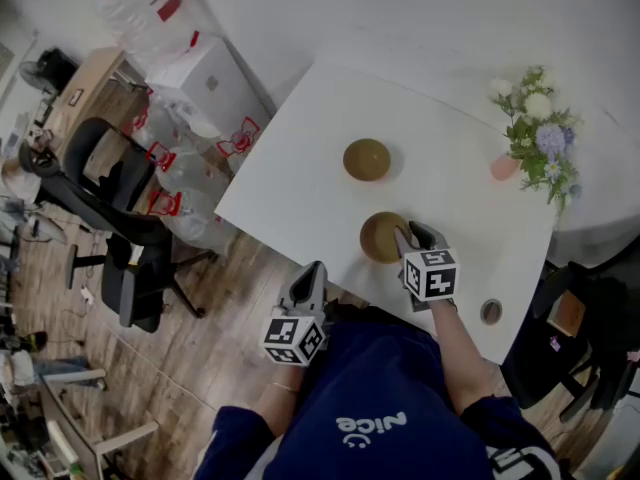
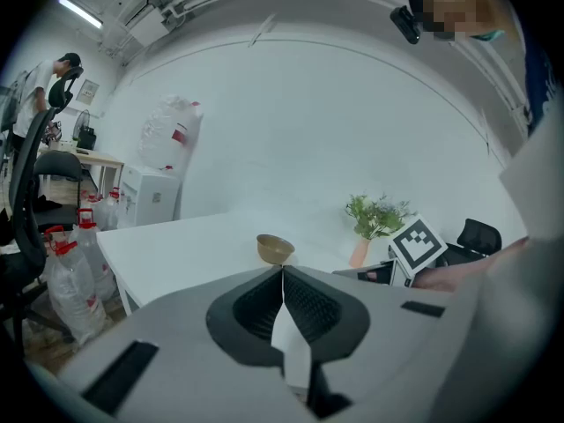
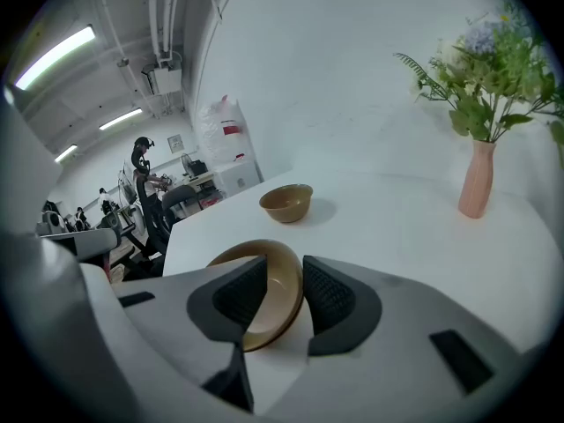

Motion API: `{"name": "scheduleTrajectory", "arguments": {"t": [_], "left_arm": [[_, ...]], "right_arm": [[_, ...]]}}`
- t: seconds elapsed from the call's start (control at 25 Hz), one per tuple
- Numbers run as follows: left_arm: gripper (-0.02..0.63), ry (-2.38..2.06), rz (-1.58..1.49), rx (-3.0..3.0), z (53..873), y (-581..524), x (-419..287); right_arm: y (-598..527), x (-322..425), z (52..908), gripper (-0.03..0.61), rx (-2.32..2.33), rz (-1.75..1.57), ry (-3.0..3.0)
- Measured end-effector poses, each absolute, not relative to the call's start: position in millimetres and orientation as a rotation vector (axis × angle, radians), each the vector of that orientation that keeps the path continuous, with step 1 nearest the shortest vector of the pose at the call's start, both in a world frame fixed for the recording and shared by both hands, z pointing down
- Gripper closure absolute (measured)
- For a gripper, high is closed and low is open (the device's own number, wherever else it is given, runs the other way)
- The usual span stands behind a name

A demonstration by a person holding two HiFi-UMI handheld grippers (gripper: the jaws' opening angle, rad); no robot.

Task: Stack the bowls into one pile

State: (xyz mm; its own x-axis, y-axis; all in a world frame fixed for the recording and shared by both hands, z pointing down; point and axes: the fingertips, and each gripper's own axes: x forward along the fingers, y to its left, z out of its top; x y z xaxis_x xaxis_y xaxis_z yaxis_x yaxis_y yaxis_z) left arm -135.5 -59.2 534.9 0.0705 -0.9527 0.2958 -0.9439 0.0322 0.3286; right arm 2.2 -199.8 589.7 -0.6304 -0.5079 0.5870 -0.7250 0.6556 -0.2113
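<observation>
Tan and not yet stacked, the two bowls are sitting well apart on the white surface (image 1: pixel 300 158): the near bowl (image 1: pixel 381 236) close to the edge by me, the far bowl (image 1: pixel 366 159) at about 12 o'clock from it. I am holding the right gripper (image 1: pixel 411 231) at the near bowl's 3 o'clock rim with its fingers spread wide, one inside the wall and one outside, neither pad pressing on it as far as I am reading the right gripper view. The left gripper (image 1: pixel 313 271) is hanging off the surface at 7 o'clock, fingers pressed together on nothing. To do this step well, I am thinking I should seat the wall deep between the pads before squeezing, lift it level so the thin rim is not twisting out, carry toward 12 o'clock, and centre over the far bowl before lowering; an off-centre release is likely leaving it tipped.
</observation>
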Motion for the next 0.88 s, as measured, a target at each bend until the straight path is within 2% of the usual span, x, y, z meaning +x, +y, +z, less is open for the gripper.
{"name": "scheduleTrajectory", "arguments": {"t": [0.4,0.72,0.76,0.84,0.88], "left_arm": [[0.594,-1.771,0.022,1.972,531.7,-78.8,-121.6],[0.592,-1.724,0.048,2.031,519.5,-117.1,-136.4],[0.58,-1.712,0.052,2.048,516.2,-123.7,-137.7],[0.501,-1.678,0.065,2.09,509.5,-139.9,-138.3],[0.485,-1.662,0.074,2.107,507.2,-148.3,-138.5]], "right_arm": [[-193.9,17.1,561.8,0.44,1.005,0.535,-2.452],[-191.2,16.3,528.4,0.442,1.115,0.472,-2.527],[-189.9,16.7,526.1,0.443,1.126,0.472,-2.525],[-188.9,18.9,523.2,0.446,1.154,0.473,-2.518],[-188.7,20.9,522.8,0.448,1.173,0.476,-2.511]]}}
